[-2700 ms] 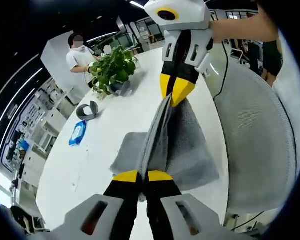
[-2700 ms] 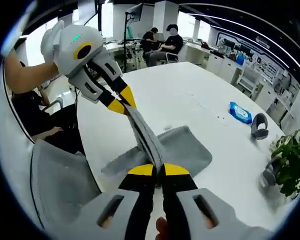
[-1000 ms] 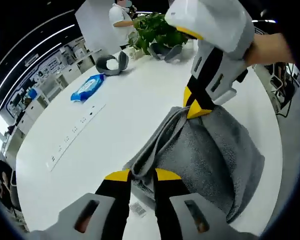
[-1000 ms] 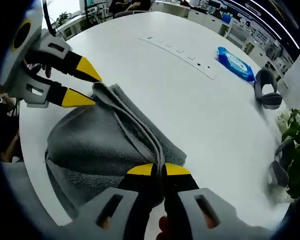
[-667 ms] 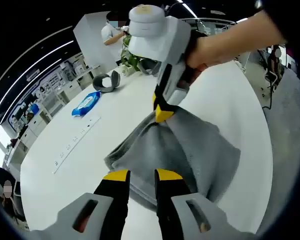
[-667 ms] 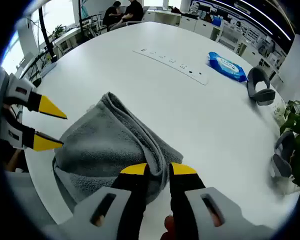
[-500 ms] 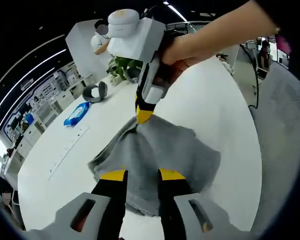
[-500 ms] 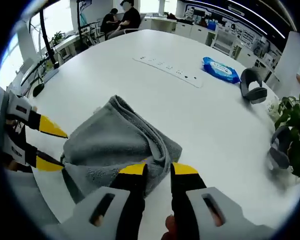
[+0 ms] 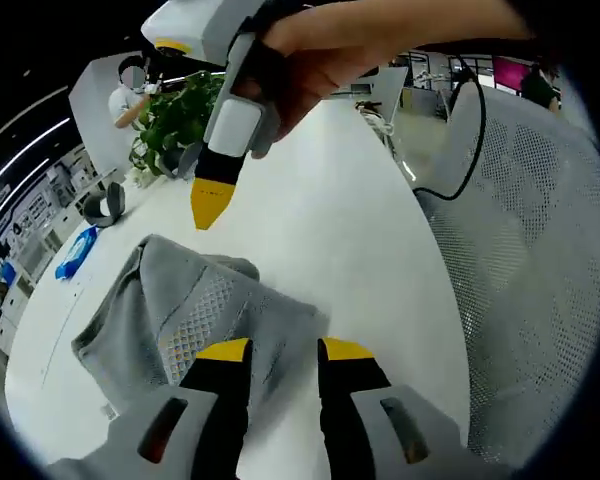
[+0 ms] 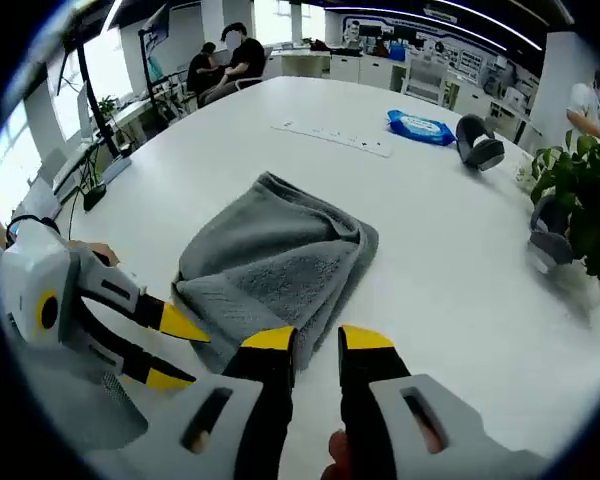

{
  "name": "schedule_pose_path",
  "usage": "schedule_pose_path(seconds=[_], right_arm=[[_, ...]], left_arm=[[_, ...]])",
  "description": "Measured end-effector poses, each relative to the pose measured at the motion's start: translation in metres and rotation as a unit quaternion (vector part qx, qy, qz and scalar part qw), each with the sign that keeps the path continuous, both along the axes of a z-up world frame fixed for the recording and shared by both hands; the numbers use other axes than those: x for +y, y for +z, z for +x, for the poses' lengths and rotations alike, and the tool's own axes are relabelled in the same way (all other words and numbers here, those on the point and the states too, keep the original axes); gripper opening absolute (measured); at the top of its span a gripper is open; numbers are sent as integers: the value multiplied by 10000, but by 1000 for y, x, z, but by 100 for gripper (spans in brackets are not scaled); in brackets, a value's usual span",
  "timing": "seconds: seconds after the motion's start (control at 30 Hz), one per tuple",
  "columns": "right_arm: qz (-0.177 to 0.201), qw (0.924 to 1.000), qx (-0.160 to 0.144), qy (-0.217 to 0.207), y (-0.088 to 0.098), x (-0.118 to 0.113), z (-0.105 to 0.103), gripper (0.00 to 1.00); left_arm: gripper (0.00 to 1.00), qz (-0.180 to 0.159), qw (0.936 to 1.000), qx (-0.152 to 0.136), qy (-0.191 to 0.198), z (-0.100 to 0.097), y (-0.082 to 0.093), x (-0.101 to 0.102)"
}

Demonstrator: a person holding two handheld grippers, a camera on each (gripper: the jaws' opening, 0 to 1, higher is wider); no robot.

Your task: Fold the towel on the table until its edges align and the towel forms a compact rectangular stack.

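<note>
A grey towel [image 10: 275, 262] lies folded in a loose, rumpled stack on the white bench [image 10: 450, 270], released by both tools. In the right gripper view, the right gripper [image 10: 318, 343] hovers at the towel's near edge, its yellow-tipped fingers [image 10: 268, 345] spread apart with nothing between them; the left gripper [image 10: 175, 350] enters from the left, just beside the towel's near-left corner, its fingers likewise parted and empty.

In the left gripper view, the left gripper [image 9: 285, 352] hangs over the towel [image 9: 180, 310], fingers [image 9: 223, 352] spread above the cloth. The right gripper [image 9: 208, 203], held by a hand [image 9: 310, 60], is raised clear above the towel's far edge, seen side-on.

Farther along the bench, the right gripper view takes in a blue packet [image 10: 420, 126], a dark headset [image 10: 478, 142] to its right, a white power strip [image 10: 332, 138], and a leafy potted plant [image 10: 580, 195] at the right. Two people [image 10: 225, 62] sit at a far desk. A grey mesh chair [image 9: 525, 280] stands to the right in the left gripper view.
</note>
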State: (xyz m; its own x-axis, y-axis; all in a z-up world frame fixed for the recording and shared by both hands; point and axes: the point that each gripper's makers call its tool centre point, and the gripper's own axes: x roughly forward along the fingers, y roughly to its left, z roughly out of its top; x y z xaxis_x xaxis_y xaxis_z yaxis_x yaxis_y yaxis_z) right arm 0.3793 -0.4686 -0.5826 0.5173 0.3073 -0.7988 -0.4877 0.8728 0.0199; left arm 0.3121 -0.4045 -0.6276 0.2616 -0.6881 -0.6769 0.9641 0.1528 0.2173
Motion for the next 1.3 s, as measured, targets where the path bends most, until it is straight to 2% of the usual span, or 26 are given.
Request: schedule_pose_path(seconds=[0.07, 0.13, 0.23, 0.3, 0.4, 0.47, 0.6, 0.8, 0.83, 0.93, 1.03, 1.13, 1.2, 1.3], right_arm=[[124, 9998, 65, -143, -3, -1, -9, 14], [243, 9993, 83, -269, -2, -1, -13, 14], [274, 9990, 67, -351, -1, -3, -15, 12], [286, 9987, 30, -419, 2, -5, -15, 11], [325, 9981, -26, -516, 6, -9, -16, 9], [330, 9979, -53, -560, 7, -10, -16, 9], [354, 9975, -58, -607, 7, -12, -17, 8], [377, 9977, -92, -565, 7, -7, -15, 8], [394, 9977, -104, -548, 7, -5, -14, 8], [419, 9980, -132, -460, 7, 3, -8, 8], [384, 9988, -128, -277, -1, 13, 1, 8], [489, 9984, -80, -256, -10, 23, 14, 9], [417, 9988, -51, -270, -17, 24, 22, 7], [360, 9991, -7, -243, -25, 27, 30, 5]], left_arm=[[24, 186, 9997, 17, -137, -2, -10, -1], [23, 225, 9996, 11, -171, -1, -15, -1], [18, 456, 9983, -263, -256, 4, -19, 2], [12, 548, 9976, -381, -198, 9, -22, 4], [2, 582, 9975, -382, -122, 12, -20, 6], [1, 293, 9980, -545, -86, 16, -2, 4], [1, -190, 9986, -435, 237, 27, 33, 8], [1, -839, 9927, -582, 644, 53, 86, 21], [1, -875, 9921, -591, 673, 55, 89, 21], [1, -1285, 9847, -492, 1073, 73, 111, 28], [1, -1589, 9755, -308, 1487, 91, 121, 37], [1, -1708, 9668, -215, 1888, 110, 119, 51], [1, -1743, 9593, -94, 2218, 122, 114, 62], [1, -1827, 9440, 217, 2738, 138, 99, 80]])
